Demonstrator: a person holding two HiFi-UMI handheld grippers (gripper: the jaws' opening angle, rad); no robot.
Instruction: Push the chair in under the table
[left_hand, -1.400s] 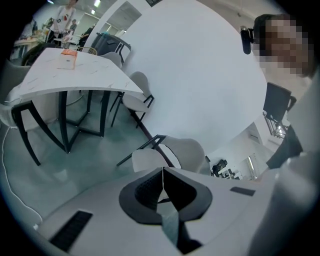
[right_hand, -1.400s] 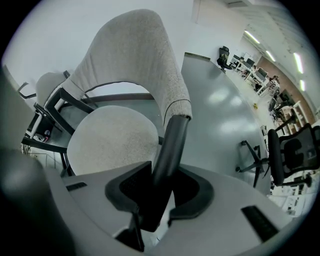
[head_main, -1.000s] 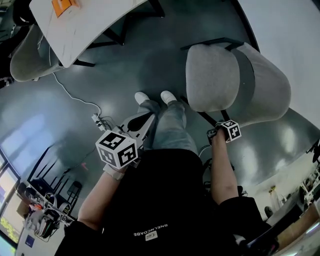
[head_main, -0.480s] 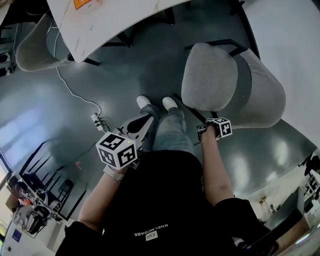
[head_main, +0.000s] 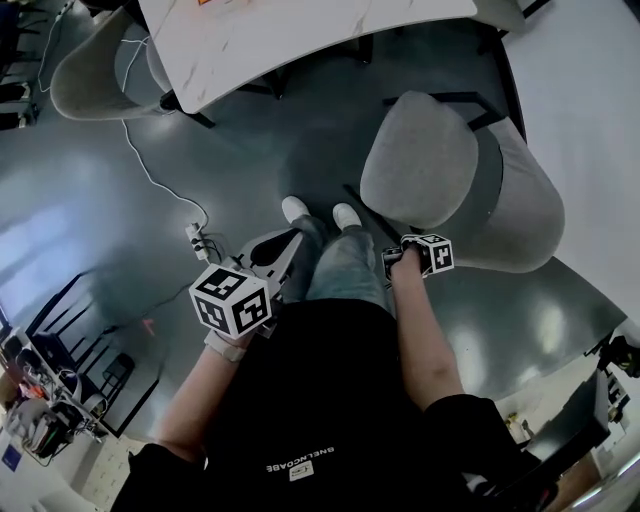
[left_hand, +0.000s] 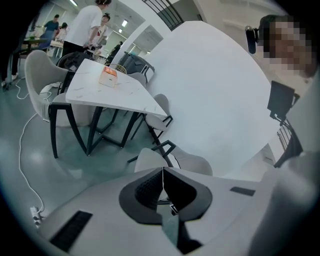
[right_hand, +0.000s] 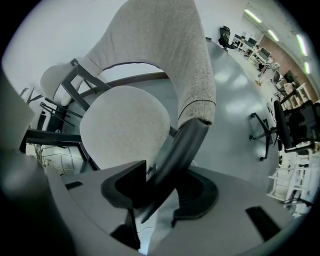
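The grey upholstered chair (head_main: 455, 180) stands right of my feet, a little short of the white table (head_main: 300, 40). My right gripper (head_main: 405, 262) points down at the lower rear of the chair back. In the right gripper view the chair's dark frame bar (right_hand: 182, 147) runs between the jaws of that gripper (right_hand: 167, 175), which are opening and stand apart around it. The grey backrest (right_hand: 160, 50) and seat (right_hand: 125, 130) fill that view. My left gripper (head_main: 275, 250) hangs in front of my legs, away from the chair. It is shut and empty (left_hand: 163, 175).
A second grey chair (head_main: 95, 70) sits at the table's left end. A white cable and power strip (head_main: 196, 240) lie on the grey floor to the left. An orange box (left_hand: 107, 76) rests on the table, with people (left_hand: 90, 25) beyond it. A black office chair (right_hand: 290, 120) stands far right.
The table has come closer at the top of the head view. The chair and my right gripper have shifted left toward it. The left gripper has barely moved in the picture.
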